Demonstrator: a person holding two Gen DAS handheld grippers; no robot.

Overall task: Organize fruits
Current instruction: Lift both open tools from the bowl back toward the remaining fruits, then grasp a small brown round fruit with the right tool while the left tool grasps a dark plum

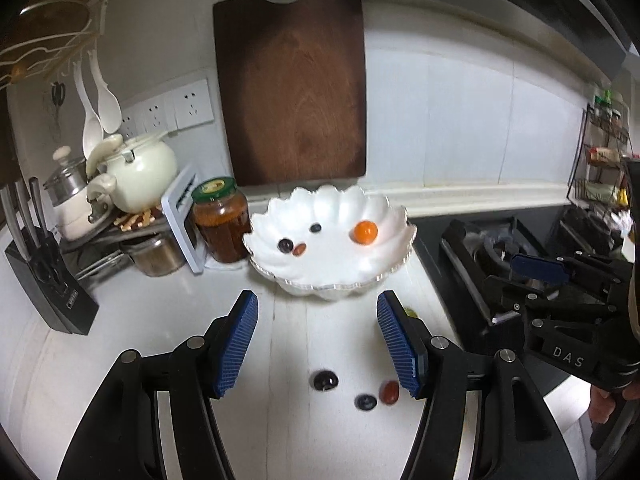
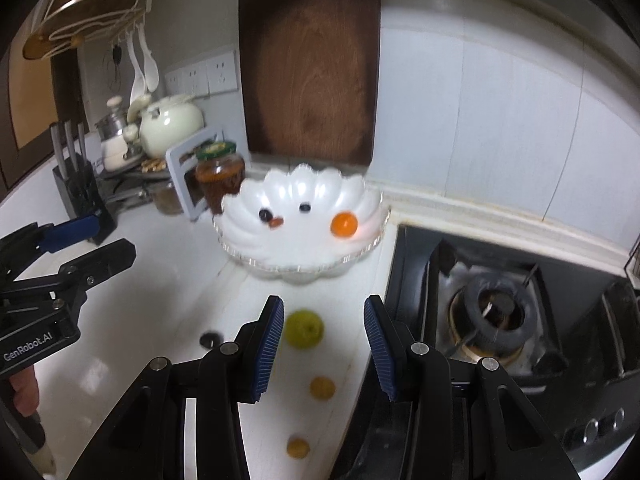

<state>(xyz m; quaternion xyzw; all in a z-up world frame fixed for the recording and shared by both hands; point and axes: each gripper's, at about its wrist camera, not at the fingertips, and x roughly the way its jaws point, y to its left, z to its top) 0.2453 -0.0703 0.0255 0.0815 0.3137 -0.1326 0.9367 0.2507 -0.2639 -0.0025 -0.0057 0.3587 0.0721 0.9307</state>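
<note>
We hold both grippers above the white counter (image 1: 120, 340), each with its blue pads spread wide and nothing between them. The left gripper (image 1: 318, 344) faces the scalloped white bowl (image 1: 332, 276) at twelve o'clock. The bowl already holds an orange tomato-like fruit (image 1: 365, 232) at its two o'clock side, two dark blueberries (image 1: 285, 245) and a small reddish fruit (image 1: 298, 249). Loose on the counter below the left gripper, at five to six o'clock, lie a dark grape-like fruit (image 1: 325, 380), another blueberry (image 1: 365, 402) and a red fruit (image 1: 389, 393) just beside the right-hand pad.

The right gripper (image 2: 324, 344) hovers over a green round fruit (image 2: 303, 328), which sits near the left-hand pad, off the middle of the gap. Two small orange fruits (image 2: 322, 388) follow at six o'clock, in a line along the counter edge beside the gas stove (image 2: 492, 316).

We judge the sorting about half done, and the risks lie in the fruit's shape. If we close on the green fruit as it sits, one pad may strike first and roll it away, perhaps towards the stove. The small berries are soft, so a hard squeeze could burst them, and a shallow pinch could flick them off. The grippers also hang close together, and both reaching for the bowl could make them collide.
</note>
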